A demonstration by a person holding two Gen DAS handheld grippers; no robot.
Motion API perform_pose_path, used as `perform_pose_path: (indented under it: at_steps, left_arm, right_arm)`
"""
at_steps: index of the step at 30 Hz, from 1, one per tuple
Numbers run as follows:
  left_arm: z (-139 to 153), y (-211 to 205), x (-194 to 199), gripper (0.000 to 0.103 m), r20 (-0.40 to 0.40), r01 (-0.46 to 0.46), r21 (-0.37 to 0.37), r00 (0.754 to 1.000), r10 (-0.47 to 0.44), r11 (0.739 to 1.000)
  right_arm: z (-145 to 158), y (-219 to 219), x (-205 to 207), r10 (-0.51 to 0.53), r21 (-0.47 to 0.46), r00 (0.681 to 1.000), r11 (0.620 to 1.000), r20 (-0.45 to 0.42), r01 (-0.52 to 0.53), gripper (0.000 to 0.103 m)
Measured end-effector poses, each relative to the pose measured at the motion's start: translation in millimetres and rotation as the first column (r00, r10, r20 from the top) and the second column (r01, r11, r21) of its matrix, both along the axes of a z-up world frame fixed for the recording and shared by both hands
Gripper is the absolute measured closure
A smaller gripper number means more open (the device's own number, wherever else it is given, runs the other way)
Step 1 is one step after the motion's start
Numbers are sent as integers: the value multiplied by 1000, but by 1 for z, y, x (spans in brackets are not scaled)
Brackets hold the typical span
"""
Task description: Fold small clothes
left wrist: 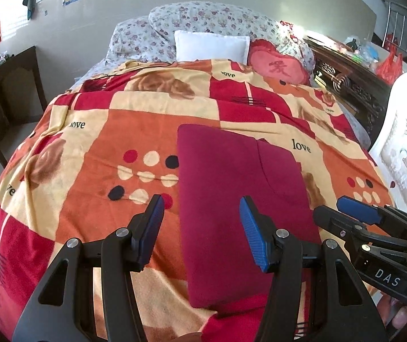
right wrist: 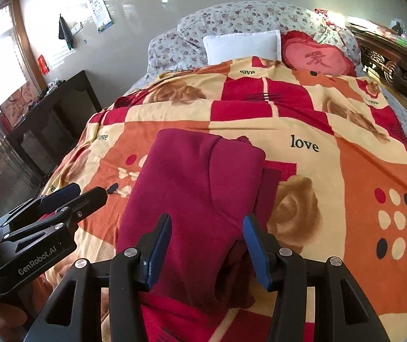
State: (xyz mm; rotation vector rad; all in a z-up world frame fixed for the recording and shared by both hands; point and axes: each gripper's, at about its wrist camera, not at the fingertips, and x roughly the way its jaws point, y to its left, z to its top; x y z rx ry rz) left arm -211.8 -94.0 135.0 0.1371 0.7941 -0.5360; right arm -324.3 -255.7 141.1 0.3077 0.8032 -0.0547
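Note:
A dark red garment lies folded into a long rectangle on the orange, red and cream "love" blanket of a bed. My left gripper hangs above the garment's near left part, jaws apart, nothing between its blue pads. To its right is my right gripper, over the near end of the garment, also open and empty. Each gripper shows in the other's view: the right one at the right edge, the left one at the left edge.
At the head of the bed are floral pillows, a white pillow and a red heart cushion. A dark wooden table stands left of the bed. Carved dark furniture and a white upholstered chair stand at the right.

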Motion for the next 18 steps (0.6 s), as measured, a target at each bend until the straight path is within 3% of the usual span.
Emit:
perform_pose_path:
  at_steps: [18]
  left_arm:
    - [-8,-2,0,48,-19,0,16,1000,0,1000]
  right_arm:
    - [-9,0,3,4,16,1000,1000,-27,-4,53]
